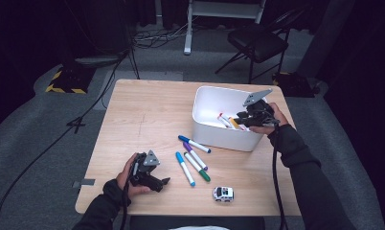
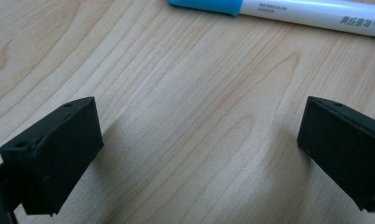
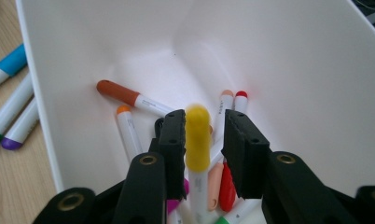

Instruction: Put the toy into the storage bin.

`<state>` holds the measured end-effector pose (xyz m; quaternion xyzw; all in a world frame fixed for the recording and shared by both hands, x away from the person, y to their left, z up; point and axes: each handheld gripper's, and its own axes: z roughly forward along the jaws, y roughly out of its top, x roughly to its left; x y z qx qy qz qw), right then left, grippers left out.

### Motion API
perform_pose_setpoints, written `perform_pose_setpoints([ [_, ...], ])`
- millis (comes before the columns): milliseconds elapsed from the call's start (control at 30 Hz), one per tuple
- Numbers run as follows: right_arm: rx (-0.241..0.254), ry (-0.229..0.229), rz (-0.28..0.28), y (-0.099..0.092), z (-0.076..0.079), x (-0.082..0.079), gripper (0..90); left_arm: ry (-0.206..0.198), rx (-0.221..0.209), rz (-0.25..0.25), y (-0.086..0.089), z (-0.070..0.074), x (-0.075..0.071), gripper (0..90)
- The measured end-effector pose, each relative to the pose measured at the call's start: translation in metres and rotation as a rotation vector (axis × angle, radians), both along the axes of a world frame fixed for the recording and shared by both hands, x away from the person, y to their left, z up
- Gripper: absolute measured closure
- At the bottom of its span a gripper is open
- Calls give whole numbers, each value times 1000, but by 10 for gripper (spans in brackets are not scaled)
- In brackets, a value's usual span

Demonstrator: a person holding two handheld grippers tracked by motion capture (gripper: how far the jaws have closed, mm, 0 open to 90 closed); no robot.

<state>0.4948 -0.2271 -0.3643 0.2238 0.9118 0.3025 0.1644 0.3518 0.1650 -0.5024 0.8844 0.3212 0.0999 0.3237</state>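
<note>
Right gripper (image 3: 202, 140) hangs inside white bin (image 1: 207, 129) at counter's two o'clock, jaws slackened beside yellow-capped marker (image 3: 197, 140) (blurred). Left gripper (image 2: 199, 154) released.

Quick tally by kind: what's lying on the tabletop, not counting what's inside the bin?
Markers: 4 (blue marker, purple marker, light-blue marker, green marker)
Toy car: 1
White bin: 1
Total: 6
</note>
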Motion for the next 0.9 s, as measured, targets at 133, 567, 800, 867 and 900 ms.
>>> perform_pose_setpoints([
  [133,73,-23,0,-8,4,-7,672,0,0,0,0,0,0,1],
  [567,351,-127,79,-17,16,-57,635,1,-4,2,0,0,0,1],
  [800,391,-134,177,-1,6,-88,632,2,-5,3,0,0,0,2],
  [867,391,-125,206,6,1,-94,630,2,-3,1,0,0,0,1],
  [900,389,-122,215,10,-3,-96,630,3,-4,2,0,0,0,2],
])
